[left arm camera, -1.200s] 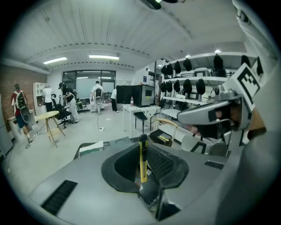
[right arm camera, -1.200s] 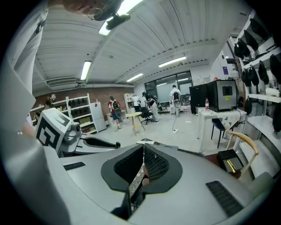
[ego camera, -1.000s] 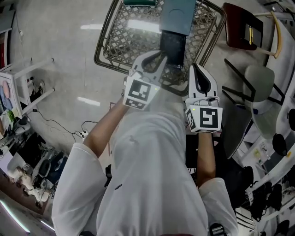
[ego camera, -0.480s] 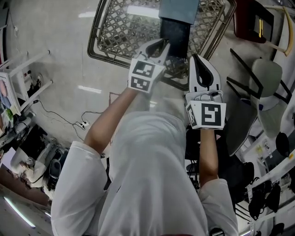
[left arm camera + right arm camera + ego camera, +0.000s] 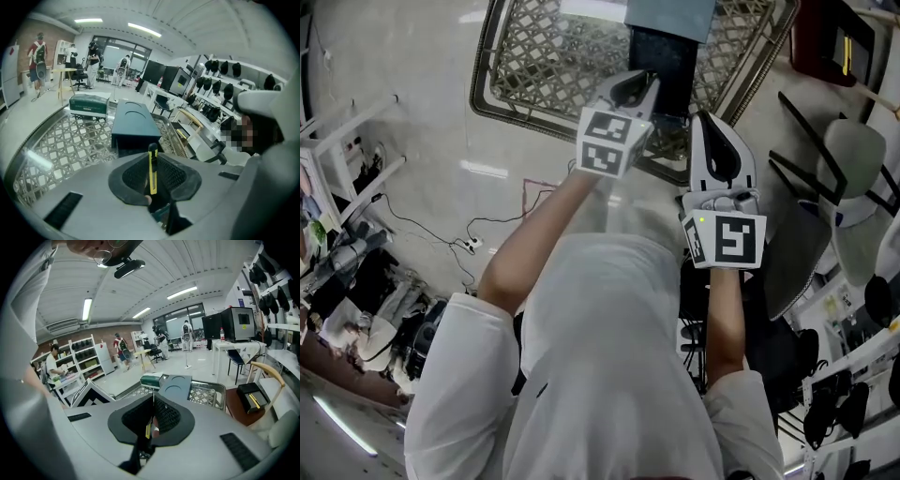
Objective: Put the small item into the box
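Note:
A yellow utility knife (image 5: pixel 153 169) stands upright between the jaws of my left gripper (image 5: pixel 153 152), which is shut on it. In the head view the left gripper (image 5: pixel 639 86) reaches over the near rim of a wire basket (image 5: pixel 502 103), just short of the dark teal box (image 5: pixel 667 52) standing inside. The box (image 5: pixel 133 123) has a flat lid with a round recess. My right gripper (image 5: pixel 717 131) is held beside the left one, apart from the box, its jaws together (image 5: pixel 153 400). Low between them shows a yellow and pink sliver that I cannot identify.
A green carton (image 5: pixel 89 104) lies at the far end of the basket. A dark red chair (image 5: pixel 816 42) and grey chairs (image 5: pixel 848 159) stand to the right. Cables (image 5: pixel 459 239) and white shelving (image 5: pixel 356 169) are on the left. People stand far off in the room.
The left gripper has moved forward and to the right with the knife, closer to the teal box. The right gripper has shifted only slightly.

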Demonstrator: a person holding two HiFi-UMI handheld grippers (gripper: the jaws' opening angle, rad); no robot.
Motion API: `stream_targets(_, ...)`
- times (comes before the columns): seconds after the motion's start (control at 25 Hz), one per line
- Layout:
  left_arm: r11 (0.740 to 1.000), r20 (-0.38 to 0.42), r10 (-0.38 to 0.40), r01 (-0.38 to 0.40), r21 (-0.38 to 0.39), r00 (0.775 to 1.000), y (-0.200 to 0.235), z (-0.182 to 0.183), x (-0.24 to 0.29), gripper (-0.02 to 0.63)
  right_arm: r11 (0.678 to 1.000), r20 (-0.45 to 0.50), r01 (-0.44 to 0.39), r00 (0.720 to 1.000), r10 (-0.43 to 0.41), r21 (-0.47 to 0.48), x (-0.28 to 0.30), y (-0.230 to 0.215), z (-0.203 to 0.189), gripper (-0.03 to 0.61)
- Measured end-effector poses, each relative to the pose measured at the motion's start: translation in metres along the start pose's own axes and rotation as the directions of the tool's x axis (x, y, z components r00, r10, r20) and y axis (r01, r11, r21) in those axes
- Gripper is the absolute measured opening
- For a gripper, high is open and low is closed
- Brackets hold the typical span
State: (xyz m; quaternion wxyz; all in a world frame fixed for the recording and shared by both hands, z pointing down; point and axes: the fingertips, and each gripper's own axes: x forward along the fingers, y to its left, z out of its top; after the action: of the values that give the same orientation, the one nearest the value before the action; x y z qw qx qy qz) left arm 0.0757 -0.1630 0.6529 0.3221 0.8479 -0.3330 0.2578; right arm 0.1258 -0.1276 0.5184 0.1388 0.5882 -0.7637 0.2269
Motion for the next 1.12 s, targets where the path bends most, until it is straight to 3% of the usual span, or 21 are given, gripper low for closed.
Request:
stream_targets(0.16, 0.999, -0.026, 0.023, -0.024, -0.033, 0.999, 0.001, -0.004, 0.012, 0.049, 1.0, -0.003, 0.005, 1.0, -0.005, 0.013, 0.0, -0.003, -0.003, 0.003)
stream_targets(0.4, 0.989, -0.133, 0.065, -0.081, -0.122, 0.989, 0.004, -0.022, 0.036, 0.049, 1.0, -0.013, 0.005, 1.0, -0.005, 0.026, 0.005, -0.008, -0.006, 0.003)
stream_targets(1.12, 0.96, -0.281, 0.11, -0.175, -0.217, 0.953, 0.008, -0.053, 0.075, 0.049, 0.997, -0.035, 0.009, 0.999, -0.006, 0.072, 0.014, -0.028, -0.014, 0.003)
